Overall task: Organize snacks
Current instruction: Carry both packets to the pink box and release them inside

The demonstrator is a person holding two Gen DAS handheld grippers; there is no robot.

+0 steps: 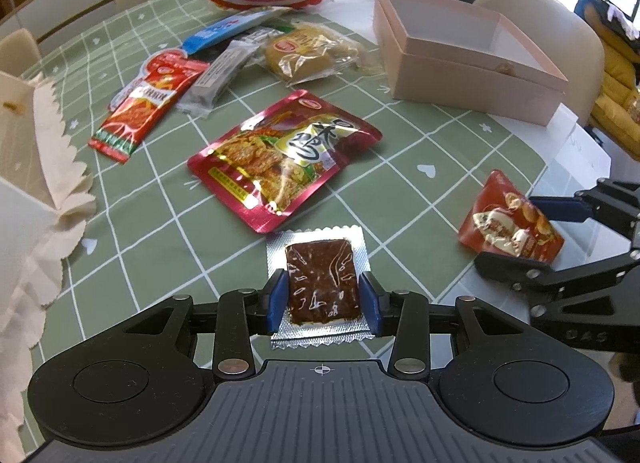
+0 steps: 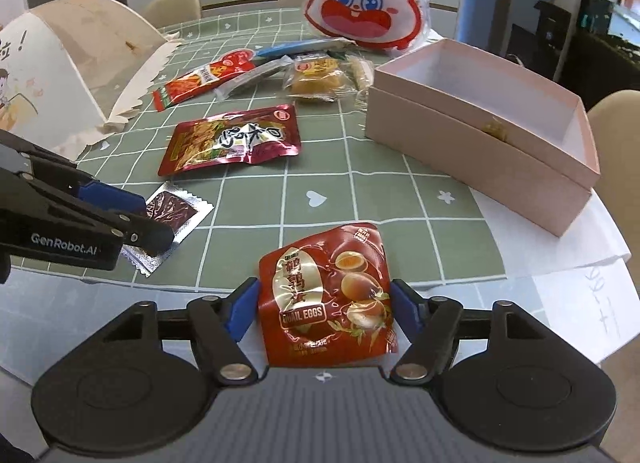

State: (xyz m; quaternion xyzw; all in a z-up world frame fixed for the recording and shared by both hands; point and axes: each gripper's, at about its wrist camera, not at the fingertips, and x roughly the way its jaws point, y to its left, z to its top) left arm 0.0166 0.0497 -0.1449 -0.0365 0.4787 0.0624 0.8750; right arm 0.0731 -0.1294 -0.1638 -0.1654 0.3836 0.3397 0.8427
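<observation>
With both packets lying flat on the worktop [image 1: 160, 203], left tongs [image 1: 325, 299] pinching the dark foil packet [image 1: 320, 283], right tongs [image 2: 325, 309] spread around the quail egg pouch [image 2: 328, 295], slick film could slip before reaching the pink box [image 2: 480, 151].

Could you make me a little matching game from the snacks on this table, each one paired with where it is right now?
Things:
1. quail egg packet
2. silver sachet
3. pink box
4. bunny bag

Places or states:
A. lidless and seemingly empty
B. between the left gripper's jaws
C. standing at the table's far side
D. between the right gripper's jaws

Pairs: 1-D, 2-B, 3-A, 4-C
</observation>
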